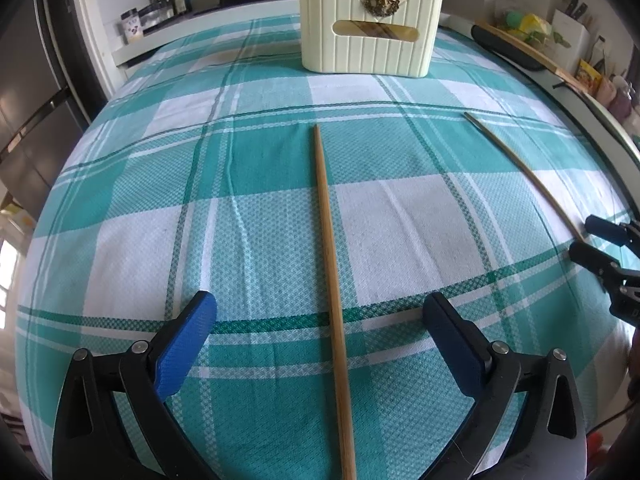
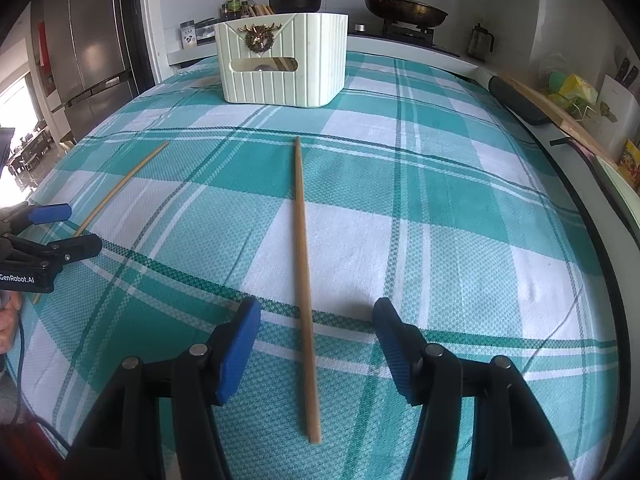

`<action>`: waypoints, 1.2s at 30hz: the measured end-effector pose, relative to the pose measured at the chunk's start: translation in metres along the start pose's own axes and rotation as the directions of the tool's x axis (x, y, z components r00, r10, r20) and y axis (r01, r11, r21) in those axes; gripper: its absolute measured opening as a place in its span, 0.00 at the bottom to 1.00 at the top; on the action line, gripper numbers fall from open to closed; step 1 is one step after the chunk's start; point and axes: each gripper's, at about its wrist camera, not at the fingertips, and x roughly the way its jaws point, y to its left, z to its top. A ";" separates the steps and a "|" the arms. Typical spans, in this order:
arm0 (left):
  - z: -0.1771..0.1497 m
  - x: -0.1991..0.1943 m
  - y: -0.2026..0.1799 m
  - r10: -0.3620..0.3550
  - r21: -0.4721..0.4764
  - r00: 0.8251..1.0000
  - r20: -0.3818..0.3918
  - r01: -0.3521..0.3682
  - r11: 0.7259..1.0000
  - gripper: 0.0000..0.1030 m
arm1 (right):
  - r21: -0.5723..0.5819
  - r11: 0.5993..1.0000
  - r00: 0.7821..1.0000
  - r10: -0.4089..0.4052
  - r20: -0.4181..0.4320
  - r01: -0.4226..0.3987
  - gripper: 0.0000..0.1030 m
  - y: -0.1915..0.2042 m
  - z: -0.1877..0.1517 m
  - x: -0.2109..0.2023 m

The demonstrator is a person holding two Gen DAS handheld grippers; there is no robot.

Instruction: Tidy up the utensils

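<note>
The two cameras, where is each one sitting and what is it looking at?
Left wrist: on the left gripper, open around a chopstick, facing the cream holder; the right gripper shows at the edge.
Right wrist: on the right gripper, open around the other chopstick; the left gripper shows at the edge.
Shared: holder, checked cloth, both chopsticks.
</note>
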 end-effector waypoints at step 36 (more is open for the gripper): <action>0.071 0.029 -0.003 -0.100 0.169 0.989 -0.114 0.118 0.979 0.06 | -0.108 0.983 0.970 0.122 -0.208 -0.147 0.06 0.008 0.114 0.076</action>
